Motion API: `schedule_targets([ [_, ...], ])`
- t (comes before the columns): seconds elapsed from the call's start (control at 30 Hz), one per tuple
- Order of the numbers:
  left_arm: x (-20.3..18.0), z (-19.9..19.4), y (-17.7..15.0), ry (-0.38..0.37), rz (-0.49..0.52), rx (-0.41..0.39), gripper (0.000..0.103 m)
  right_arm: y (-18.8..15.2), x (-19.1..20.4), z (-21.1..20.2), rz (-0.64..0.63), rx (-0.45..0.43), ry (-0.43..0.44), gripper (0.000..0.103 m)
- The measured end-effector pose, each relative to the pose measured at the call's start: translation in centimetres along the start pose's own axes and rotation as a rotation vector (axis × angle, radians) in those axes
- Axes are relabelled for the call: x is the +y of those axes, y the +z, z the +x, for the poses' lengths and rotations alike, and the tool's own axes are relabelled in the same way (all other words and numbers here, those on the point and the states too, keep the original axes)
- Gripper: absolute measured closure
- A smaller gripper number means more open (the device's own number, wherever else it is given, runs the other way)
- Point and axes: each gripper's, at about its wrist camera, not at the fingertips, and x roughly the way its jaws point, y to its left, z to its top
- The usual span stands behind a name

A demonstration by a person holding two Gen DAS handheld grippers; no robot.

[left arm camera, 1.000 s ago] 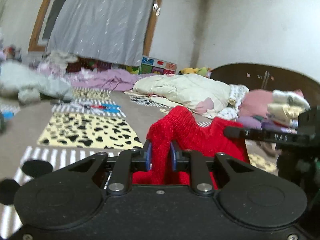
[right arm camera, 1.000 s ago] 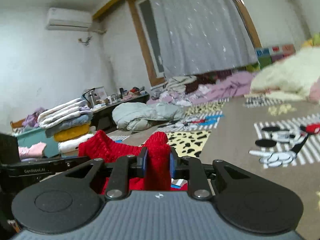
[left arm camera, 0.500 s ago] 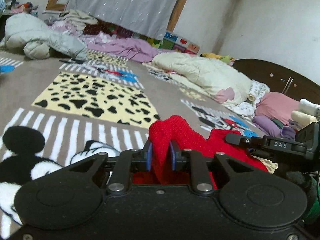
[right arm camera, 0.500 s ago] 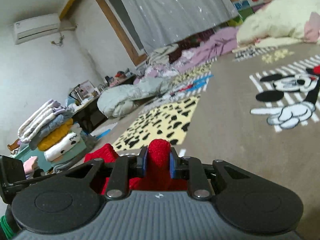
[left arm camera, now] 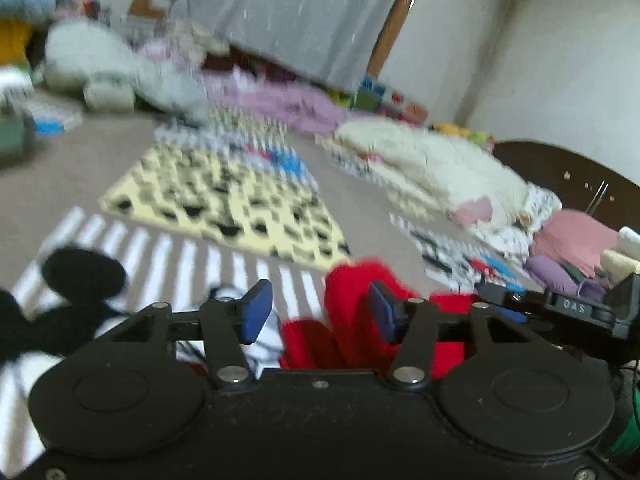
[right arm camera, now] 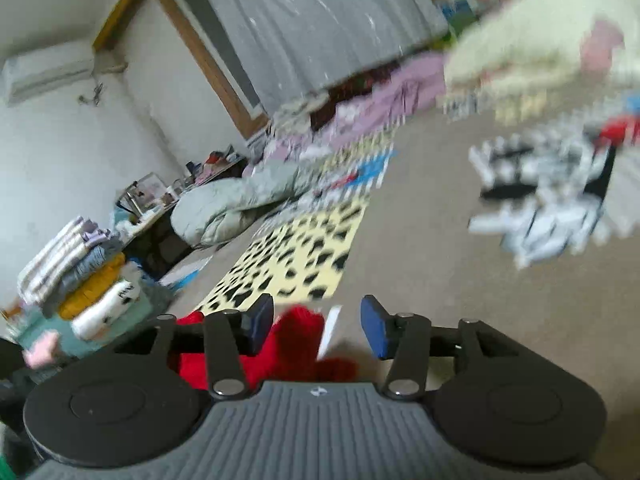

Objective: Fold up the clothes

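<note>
Left wrist view: both tongs apart over red knit garment (left arm camera: 356, 312).
Left tongs (left arm camera: 316, 312) and right tongs (right arm camera: 316, 326) grip nothing, leaving the fold resting on the carpet (right arm camera: 420, 240).

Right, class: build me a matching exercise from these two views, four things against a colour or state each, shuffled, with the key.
Things:
1. left gripper
2. red knit
3. spotted mat
4. folded stack

Descriptions:
A. yellow with black patches
B. open, blue pads apart
C. piled in layers by the wall
D. slumped between the open fingers

Pairs: 1-B, 2-D, 3-A, 4-C
</note>
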Motion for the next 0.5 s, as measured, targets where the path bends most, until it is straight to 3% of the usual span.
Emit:
schedule_targets([
  [0.1,-1.1,-2.1,0.1,-0.046,0.072,-0.050,0.051,0.1,1.8,-2.5,-0.132,-0.048,0.007,0.053],
  [0.3,-4.6,-2.5,-1.4,-0.159,0.260,-0.030,0.051,-1.6,6.3,-4.1,-0.378,-0.023,0.132,0.053],
  [0.4,-5.6,-1.1,-2.5,-0.172,0.345,0.040,0.051,-3.0,7.3,-2.9,-0.448,0.059,0.153,0.053],
  [0.5,-5.7,1.1,-4.9,-0.087,0.473,0.149,0.050,-4.9,7.2,-0.9,-0.490,0.171,0.128,0.052],
])
